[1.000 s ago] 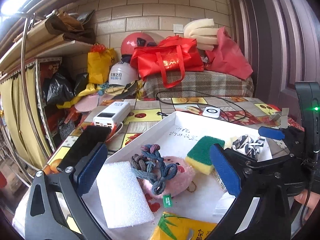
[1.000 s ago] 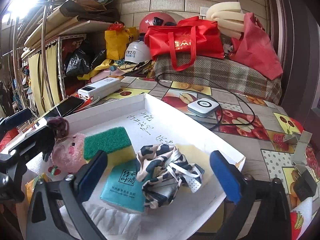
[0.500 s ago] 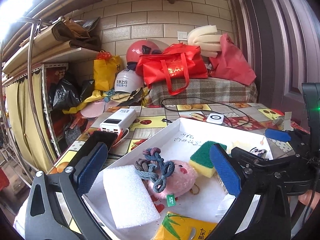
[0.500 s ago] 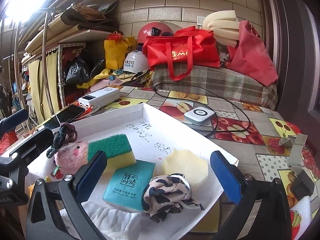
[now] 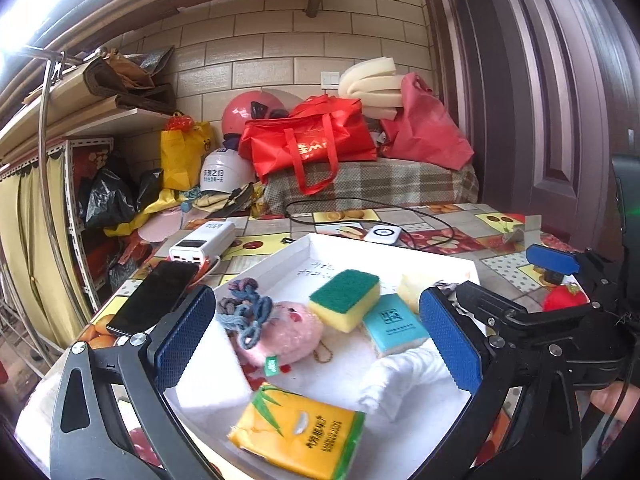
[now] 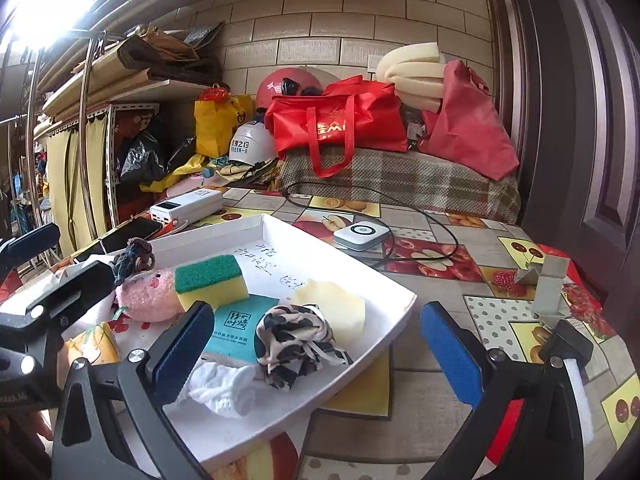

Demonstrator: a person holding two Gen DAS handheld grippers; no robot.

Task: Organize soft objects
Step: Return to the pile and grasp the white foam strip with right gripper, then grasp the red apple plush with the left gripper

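The white tray point(image 6: 404, 304) on the bench holds the soft items. The patterned cloth point(image 6: 296, 336), near its right rim, is limp and light; pinch a raised fold. Both grippers' jaws stand released, empty.

The left claw's finger point(image 5: 182, 334) hides much of the white foam block point(image 5: 208, 384) — the handwriting point(image 6: 260, 258) inside the tray is illegible.

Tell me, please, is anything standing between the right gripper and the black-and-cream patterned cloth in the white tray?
Nothing visible blocks it. The right gripper is open, and the patterned cloth lies just ahead of its fingers near the white tray's edge. A teal packet and a white cloth lie beside it.
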